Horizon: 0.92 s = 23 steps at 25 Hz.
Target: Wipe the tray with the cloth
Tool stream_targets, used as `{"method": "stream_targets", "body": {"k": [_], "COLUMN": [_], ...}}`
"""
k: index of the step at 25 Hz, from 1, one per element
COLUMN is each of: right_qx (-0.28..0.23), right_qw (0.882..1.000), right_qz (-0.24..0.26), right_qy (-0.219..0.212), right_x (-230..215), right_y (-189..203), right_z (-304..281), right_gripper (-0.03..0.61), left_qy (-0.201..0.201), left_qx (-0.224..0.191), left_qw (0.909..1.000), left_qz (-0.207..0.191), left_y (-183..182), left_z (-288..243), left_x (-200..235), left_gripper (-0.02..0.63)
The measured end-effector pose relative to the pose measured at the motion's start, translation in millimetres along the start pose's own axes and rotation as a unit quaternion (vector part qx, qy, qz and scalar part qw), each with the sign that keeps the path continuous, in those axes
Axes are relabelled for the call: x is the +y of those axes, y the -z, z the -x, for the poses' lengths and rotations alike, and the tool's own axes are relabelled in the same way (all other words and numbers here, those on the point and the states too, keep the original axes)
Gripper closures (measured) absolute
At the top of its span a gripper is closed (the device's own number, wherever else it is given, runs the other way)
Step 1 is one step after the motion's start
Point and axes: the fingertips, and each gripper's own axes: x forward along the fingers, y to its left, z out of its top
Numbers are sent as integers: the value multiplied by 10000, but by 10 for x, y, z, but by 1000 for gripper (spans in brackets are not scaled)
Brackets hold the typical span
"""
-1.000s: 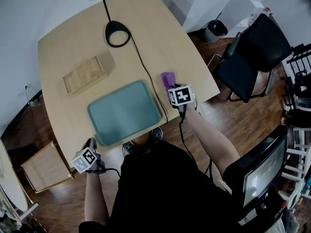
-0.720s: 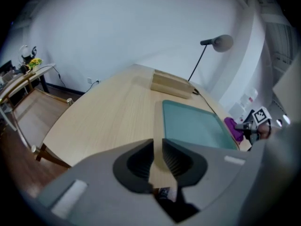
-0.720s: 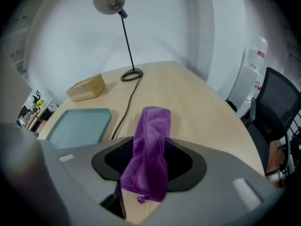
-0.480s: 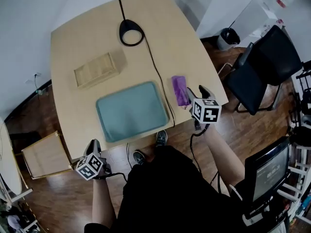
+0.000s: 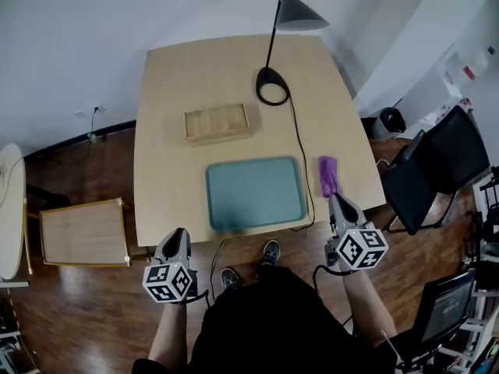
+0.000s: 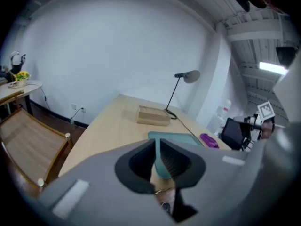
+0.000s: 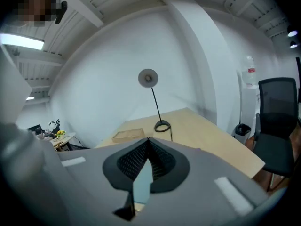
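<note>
The teal tray (image 5: 256,193) lies empty near the table's front edge and shows in the left gripper view too, as the tray (image 6: 178,138). The purple cloth (image 5: 328,176) lies folded on the table just right of it, held by nothing; the left gripper view catches the cloth (image 6: 209,140) too. My left gripper (image 5: 178,234) hangs off the front edge, left of the tray. Its jaws are closing to a narrow gap, nothing between them (image 6: 156,141). My right gripper (image 5: 337,199) is shut and empty, just in front of the cloth, tips meeting (image 7: 148,139).
A wooden box (image 5: 217,121) sits behind the tray. A black desk lamp (image 5: 272,93) stands at the back, its cable (image 5: 304,170) running between tray and cloth. A black chair (image 5: 437,166) is at the right, a low wooden crate (image 5: 84,232) at the left on the floor.
Both grippers have drawn back off the table toward the person. The right gripper has left the cloth, which now lies alone beside the tray. The head view has swung over the table.
</note>
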Motion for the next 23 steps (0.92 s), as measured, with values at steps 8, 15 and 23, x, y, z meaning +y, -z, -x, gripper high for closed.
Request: {"method": "stream_targets", "body": {"k": [8,15,23], "right_qx": [-386,-403,-536], "right_qw": [9976,9973,9960], "right_qz": [568,603,702], "right_qy": [115,123,-120], "right_x": [676,842,743], "right_y": [-51,61,-69], "right_z": [456,602,755], "right_gripper": [575,575,575], "left_qy": [697,916,697], "left_qx": [-303,-347,-419], "left_qw": [9939,9907,9923], "left_qz": [-795,-941,-932], "left_y": [-152,-120,-82], "left_z": [367,553,736], "left_x": [-180,-231,-480], "left_gripper": [571,589,589]}}
